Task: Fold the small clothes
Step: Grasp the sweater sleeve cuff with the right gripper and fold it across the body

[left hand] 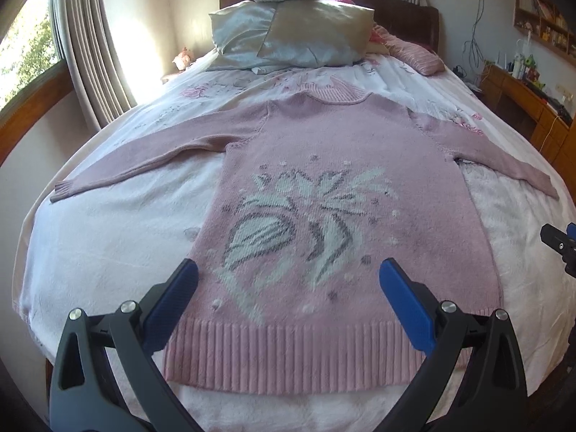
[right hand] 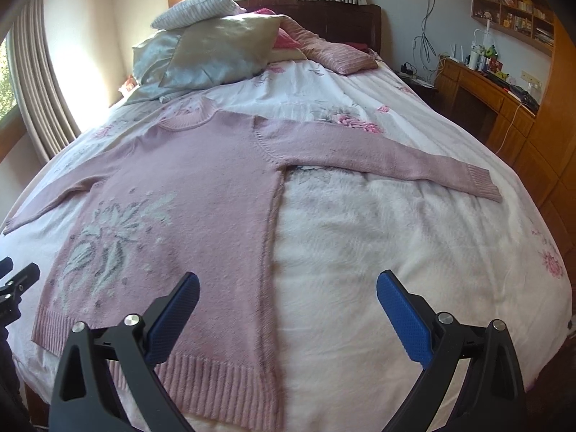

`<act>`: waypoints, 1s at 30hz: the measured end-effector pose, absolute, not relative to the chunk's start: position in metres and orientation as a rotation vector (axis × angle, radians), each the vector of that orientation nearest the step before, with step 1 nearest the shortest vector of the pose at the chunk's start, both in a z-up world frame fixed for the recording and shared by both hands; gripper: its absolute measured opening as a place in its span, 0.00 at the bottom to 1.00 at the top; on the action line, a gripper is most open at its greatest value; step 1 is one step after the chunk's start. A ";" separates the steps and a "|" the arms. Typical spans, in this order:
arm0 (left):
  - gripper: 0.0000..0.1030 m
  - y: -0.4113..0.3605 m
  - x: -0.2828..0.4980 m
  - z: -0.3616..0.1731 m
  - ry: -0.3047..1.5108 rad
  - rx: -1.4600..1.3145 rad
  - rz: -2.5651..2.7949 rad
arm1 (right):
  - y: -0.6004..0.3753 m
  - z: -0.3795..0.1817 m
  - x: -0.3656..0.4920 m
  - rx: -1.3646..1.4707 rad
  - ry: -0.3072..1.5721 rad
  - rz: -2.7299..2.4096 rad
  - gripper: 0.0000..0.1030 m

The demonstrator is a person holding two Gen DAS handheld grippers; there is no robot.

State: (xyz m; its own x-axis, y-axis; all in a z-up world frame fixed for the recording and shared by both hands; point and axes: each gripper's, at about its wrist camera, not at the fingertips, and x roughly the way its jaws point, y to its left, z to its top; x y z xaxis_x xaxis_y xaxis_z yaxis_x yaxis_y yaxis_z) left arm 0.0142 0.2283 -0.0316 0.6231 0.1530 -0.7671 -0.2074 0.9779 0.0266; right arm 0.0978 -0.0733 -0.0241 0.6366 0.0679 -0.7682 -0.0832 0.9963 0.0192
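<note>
Here the sweater lies flat on the bed, long axis running straight ahead of both jaws. Left gripper hovers over the hem centre, right gripper over its right edge; both jaws gape empty.

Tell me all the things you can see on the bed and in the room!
sweater: one, pink with a pale leaf pattern, spread flat on the bed, sleeves out
bed cover: one, white with pink flowers, under the sweater
pillows: several, grey, beige, striped, pink, piled at the headboard
curtains: beige, at the window on the left
desk: one, wooden, right of the bed, cluttered
shelf: one, wooden, on the wall above the desk
left gripper: black with blue pads, open, above the sweater hem
right gripper: same colours, open, above the sweater's side edge
</note>
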 end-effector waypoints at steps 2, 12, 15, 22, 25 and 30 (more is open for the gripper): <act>0.97 0.215 0.048 -0.032 0.878 -0.068 0.199 | -0.102 -0.023 0.132 -0.009 0.891 0.067 0.96; 0.97 0.110 0.225 -0.062 0.896 -0.047 0.112 | -0.332 -0.053 0.301 0.133 1.016 -0.204 0.96; 0.97 0.087 0.262 -0.077 0.911 -0.064 0.082 | -0.400 -0.076 0.328 0.155 1.080 -0.286 0.95; 0.97 0.070 0.307 -0.102 0.941 -0.067 0.084 | -0.486 -0.125 0.348 0.382 1.160 -0.275 0.87; 0.97 0.074 0.313 -0.106 0.935 -0.045 0.103 | -0.489 -0.139 0.352 0.396 1.177 -0.268 0.87; 0.97 0.090 0.313 -0.110 0.932 -0.021 0.139 | -0.488 -0.142 0.359 0.388 1.174 -0.250 0.61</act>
State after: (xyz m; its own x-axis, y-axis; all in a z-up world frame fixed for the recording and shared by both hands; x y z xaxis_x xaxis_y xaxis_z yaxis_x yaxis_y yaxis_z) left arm 0.3131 0.0901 -0.1100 0.5881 0.1098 -0.8013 -0.1283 0.9909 0.0416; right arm 0.3587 -0.4881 -0.1416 0.3707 0.0108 -0.9287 0.3878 0.9068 0.1654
